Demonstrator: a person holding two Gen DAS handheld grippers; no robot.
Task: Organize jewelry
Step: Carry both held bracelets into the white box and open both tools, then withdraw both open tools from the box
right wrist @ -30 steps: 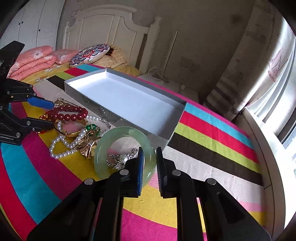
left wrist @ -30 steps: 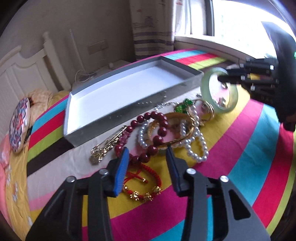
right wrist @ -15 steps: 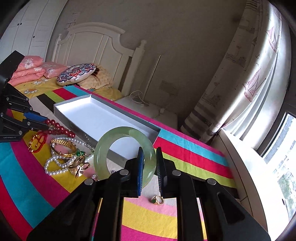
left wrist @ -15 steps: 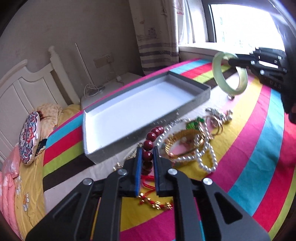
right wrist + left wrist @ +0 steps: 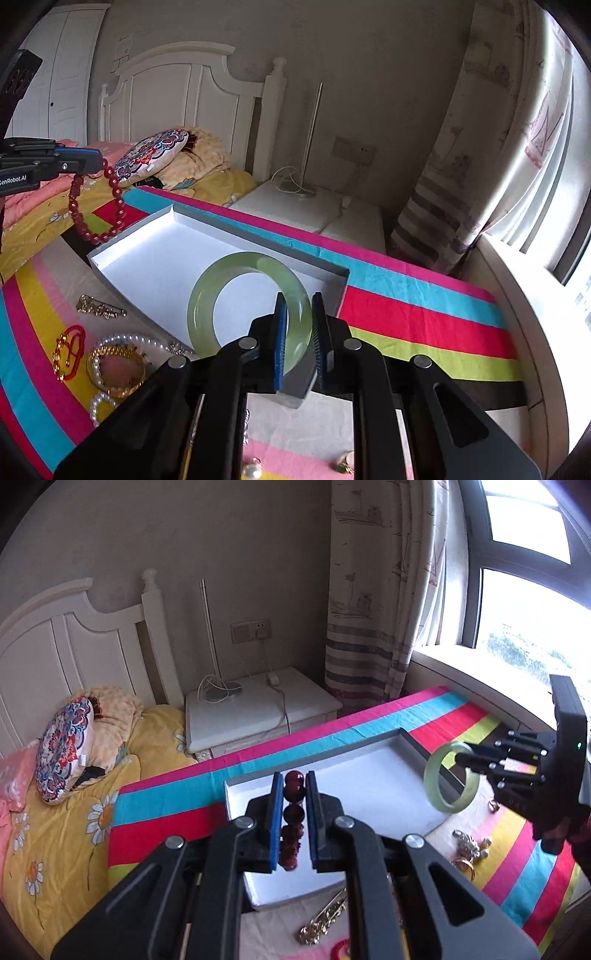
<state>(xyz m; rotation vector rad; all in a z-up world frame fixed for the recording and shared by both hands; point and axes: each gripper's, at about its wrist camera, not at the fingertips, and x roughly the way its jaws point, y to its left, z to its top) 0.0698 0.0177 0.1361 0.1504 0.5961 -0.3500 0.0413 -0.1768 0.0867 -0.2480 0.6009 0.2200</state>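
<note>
My left gripper [image 5: 294, 786] is shut on a dark red bead bracelet [image 5: 293, 814] and holds it in the air over the near left end of the grey box with a white inside [image 5: 354, 775]. In the right wrist view the bracelet [image 5: 96, 206] hangs from that gripper [image 5: 96, 162] beyond the box's left corner [image 5: 129, 266]. My right gripper [image 5: 298, 317] is shut on a pale green jade bangle [image 5: 229, 299], held above the box's right part. It also shows in the left wrist view [image 5: 465, 758] with the bangle [image 5: 448, 779].
Loose jewelry lies on the striped cloth in front of the box: a gold brooch [image 5: 98, 306], a red cord bracelet [image 5: 68, 350], a pearl strand with a gold bangle [image 5: 118, 365], rings [image 5: 345, 463]. A white nightstand [image 5: 255, 709] and pillows [image 5: 62, 746] are behind.
Both grippers rose. My left gripper closed on the red bead bracelet and lifted it off the cloth over the box. My right gripper carried the jade bangle over the box.
</note>
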